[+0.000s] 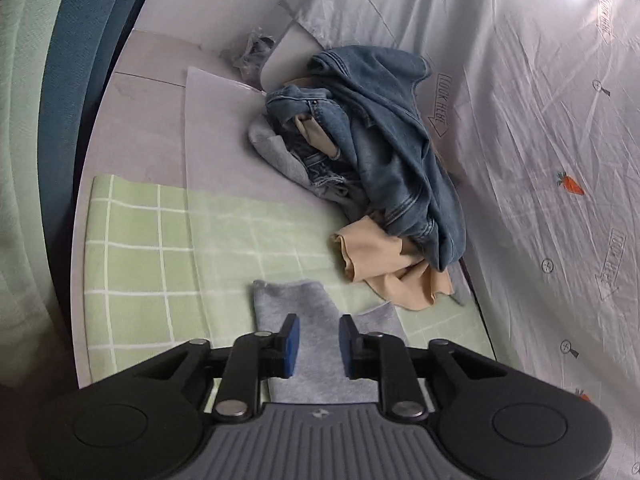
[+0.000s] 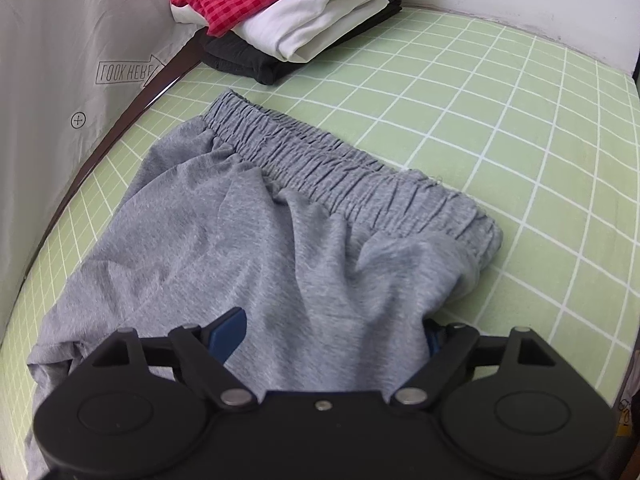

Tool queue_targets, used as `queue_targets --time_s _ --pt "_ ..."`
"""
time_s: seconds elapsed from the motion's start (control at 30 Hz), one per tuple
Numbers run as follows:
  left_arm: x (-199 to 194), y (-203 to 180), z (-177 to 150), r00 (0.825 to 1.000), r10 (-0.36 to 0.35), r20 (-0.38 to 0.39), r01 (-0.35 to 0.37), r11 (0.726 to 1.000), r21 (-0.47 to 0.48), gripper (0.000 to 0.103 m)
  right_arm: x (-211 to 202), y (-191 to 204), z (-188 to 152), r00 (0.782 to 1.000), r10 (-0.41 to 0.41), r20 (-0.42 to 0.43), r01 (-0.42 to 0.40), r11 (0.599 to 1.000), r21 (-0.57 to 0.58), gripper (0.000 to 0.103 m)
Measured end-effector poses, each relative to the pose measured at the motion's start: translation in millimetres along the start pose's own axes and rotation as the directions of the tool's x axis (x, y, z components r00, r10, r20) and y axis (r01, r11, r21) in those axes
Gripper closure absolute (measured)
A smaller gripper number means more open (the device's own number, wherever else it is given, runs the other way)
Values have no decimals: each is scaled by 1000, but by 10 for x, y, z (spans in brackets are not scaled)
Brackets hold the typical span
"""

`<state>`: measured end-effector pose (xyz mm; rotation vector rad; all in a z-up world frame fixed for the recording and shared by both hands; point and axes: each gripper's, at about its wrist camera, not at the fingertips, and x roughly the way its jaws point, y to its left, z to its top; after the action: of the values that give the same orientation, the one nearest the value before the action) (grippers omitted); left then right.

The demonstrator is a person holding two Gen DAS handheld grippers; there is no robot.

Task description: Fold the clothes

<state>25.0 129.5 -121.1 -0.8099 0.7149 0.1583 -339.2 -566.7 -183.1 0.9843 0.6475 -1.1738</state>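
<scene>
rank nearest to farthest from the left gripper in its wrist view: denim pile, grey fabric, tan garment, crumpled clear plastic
From the left gripper:
1. grey fabric, between its fingers
2. tan garment, ahead right
3. denim pile, beyond it
4. crumpled clear plastic, far back

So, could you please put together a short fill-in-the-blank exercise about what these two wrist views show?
1. The grey shorts lie on a green ____ cloth.
2. On top of the folded stack sits a red ____ garment.
3. The unfolded pile has a ____ denim piece uppermost.
4. The left claw is ____ above a grey leg.

Missing words: checked; checked; blue; open
</scene>
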Motion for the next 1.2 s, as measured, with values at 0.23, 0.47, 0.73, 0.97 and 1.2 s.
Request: queue_targets --time_s 0.23,0.47,0.73,0.97,1.2 --pt "149 -379 -449 989 7 -150 21 983 180 57 -16 -216 100 998 60 5 -61 987 151 15" --pt "298 -794 -1016 957 15 -291 77 949 305 48 -24 -607 216 991 128 47 -136 926 353 12" --pt "190 -1052 -1484 940 52 -338 91 915 394 43 30 -731 373 990 134 31 -137 931 338 59" --pt "53 -1178 -1744 941 104 -322 62 883 465 43 -373 -649 656 982 83 168 -92 995 49 100" --pt "4 -1239 -1836 941 145 -305 31 862 506 41 -78 -429 875 986 -130 104 149 968 -204 63"
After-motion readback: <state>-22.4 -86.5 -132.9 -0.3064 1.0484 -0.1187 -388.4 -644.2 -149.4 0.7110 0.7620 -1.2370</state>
